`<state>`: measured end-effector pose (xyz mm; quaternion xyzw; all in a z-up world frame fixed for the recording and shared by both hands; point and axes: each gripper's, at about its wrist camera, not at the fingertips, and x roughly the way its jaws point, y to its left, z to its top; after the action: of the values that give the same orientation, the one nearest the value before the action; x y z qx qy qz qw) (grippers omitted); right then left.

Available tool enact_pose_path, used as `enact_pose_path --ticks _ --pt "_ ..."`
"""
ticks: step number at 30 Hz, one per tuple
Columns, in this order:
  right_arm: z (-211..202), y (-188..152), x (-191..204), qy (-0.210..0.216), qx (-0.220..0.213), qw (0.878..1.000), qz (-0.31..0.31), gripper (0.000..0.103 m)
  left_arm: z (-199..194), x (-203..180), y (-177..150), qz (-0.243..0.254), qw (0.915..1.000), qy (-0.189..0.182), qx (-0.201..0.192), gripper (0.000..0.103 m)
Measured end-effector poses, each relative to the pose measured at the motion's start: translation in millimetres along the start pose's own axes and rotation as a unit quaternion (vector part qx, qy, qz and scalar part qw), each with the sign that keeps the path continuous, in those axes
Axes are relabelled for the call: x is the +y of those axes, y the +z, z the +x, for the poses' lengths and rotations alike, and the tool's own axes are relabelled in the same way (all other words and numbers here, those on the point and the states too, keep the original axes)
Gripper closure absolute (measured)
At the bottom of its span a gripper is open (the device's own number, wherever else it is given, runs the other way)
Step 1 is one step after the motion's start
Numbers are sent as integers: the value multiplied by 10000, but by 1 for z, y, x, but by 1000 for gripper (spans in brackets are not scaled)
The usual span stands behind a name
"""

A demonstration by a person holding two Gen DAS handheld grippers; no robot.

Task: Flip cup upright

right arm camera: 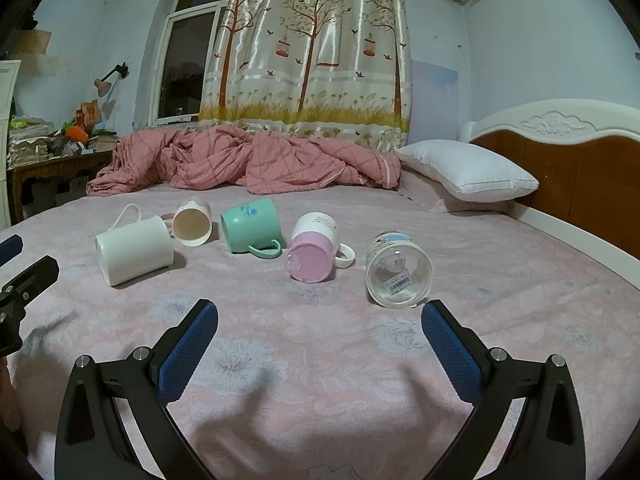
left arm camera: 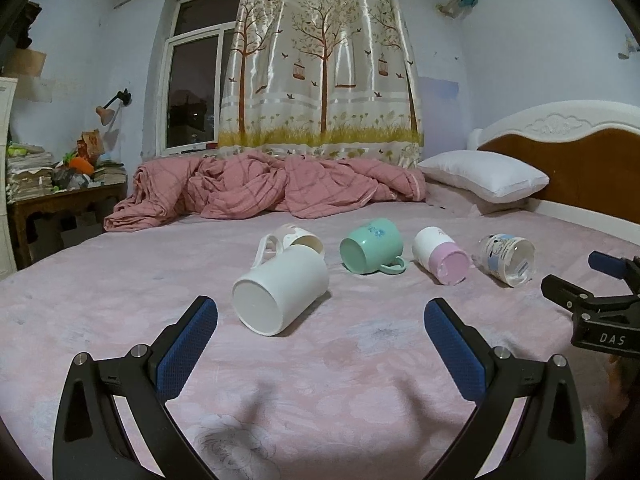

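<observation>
Several cups lie on their sides in a row on the pink bed sheet [left arm camera: 340, 360]. From the left: a large white mug [left arm camera: 280, 288] [right arm camera: 134, 250], a small white cup [left arm camera: 296, 238] [right arm camera: 192, 222] behind it, a mint green mug [left arm camera: 370, 244] [right arm camera: 250, 224], a pink and white mug [left arm camera: 442, 254] [right arm camera: 314, 248], and a clear glass cup [left arm camera: 506, 258] [right arm camera: 398, 272]. My left gripper [left arm camera: 320, 316] is open and empty, just short of the large white mug. My right gripper [right arm camera: 320, 318] is open and empty, just short of the pink mug and the glass cup.
A crumpled pink quilt [left arm camera: 264, 188] lies along the far side of the bed. A white pillow [left arm camera: 484, 174] and the headboard [left arm camera: 580, 160] are at the right. A cluttered wooden table [left arm camera: 60, 196] stands at the left. The right gripper shows at the right edge of the left wrist view [left arm camera: 600, 300].
</observation>
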<state>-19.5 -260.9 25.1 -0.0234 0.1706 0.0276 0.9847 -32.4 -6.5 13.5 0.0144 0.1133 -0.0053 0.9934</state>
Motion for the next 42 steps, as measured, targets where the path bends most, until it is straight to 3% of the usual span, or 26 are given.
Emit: enact_pose_path --ticks 11,27,33,36,39,42 --pt "1 -1 3 36 0 10000 -38 0 -2 -16 -3 373 9992 90 -77 0" --pt "2 -2 3 32 7 10000 -38 0 -1 -15 -3 324 9994 68 -34 0" --pt "4 -2 1 130 48 9999 70 0 0 1 -2 -29 9999 163 15 0" --pt "6 1 -6 182 167 9993 271 0 1 7 -2 -168 9991 375 37 0" --pt "19 17 -13 -29 523 9979 368 0 3 9 -3 -192 9991 378 79 0" --pt "41 47 -25 194 865 9941 631 0 6 7 -4 -116 9990 417 133 0"
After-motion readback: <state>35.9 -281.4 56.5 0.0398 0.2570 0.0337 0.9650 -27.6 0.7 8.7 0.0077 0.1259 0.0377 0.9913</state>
